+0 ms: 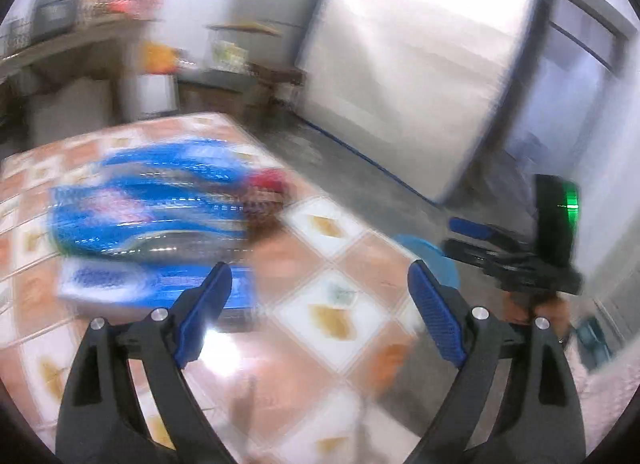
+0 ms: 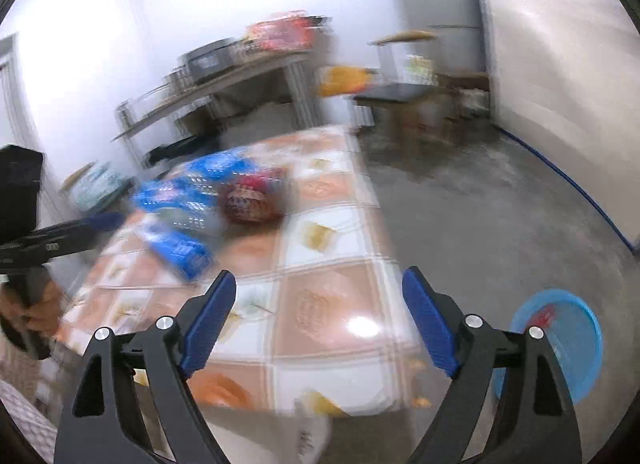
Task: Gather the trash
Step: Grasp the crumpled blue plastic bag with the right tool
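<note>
Nearest the lens, your left gripper and right gripper both had jaws apart and empty over the tabletop — wrappers still lay beyond, the blue basin waiting on the floor to receive them.

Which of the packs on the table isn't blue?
The dark red round pack, at the floor-side end of the pile. The other packs are blue with white print, though blur hides finer detail.
</note>
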Demonstrator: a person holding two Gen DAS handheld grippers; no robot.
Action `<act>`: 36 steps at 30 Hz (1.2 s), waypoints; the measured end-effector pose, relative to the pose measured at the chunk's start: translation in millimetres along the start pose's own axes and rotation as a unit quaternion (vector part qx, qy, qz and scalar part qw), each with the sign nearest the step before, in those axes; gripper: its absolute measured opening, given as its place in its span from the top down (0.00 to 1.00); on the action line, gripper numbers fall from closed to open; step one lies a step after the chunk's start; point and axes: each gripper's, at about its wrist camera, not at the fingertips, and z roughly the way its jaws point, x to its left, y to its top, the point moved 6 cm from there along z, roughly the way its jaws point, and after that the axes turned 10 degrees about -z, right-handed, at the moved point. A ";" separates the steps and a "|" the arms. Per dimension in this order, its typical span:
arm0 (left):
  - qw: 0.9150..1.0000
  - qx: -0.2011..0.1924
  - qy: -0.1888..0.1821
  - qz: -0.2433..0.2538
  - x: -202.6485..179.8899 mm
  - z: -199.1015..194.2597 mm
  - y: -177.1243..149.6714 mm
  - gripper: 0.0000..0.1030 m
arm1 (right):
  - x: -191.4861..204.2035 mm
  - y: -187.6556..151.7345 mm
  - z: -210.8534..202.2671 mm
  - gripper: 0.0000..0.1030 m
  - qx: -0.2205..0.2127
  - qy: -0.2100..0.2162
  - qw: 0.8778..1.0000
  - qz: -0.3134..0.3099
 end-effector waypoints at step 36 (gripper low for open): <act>0.982 -0.074 -0.012 -0.172 137.1 -36.6 -28.6 0.17 | 157.6 122.1 208.0 0.94 0.154 0.032 0.943 -0.294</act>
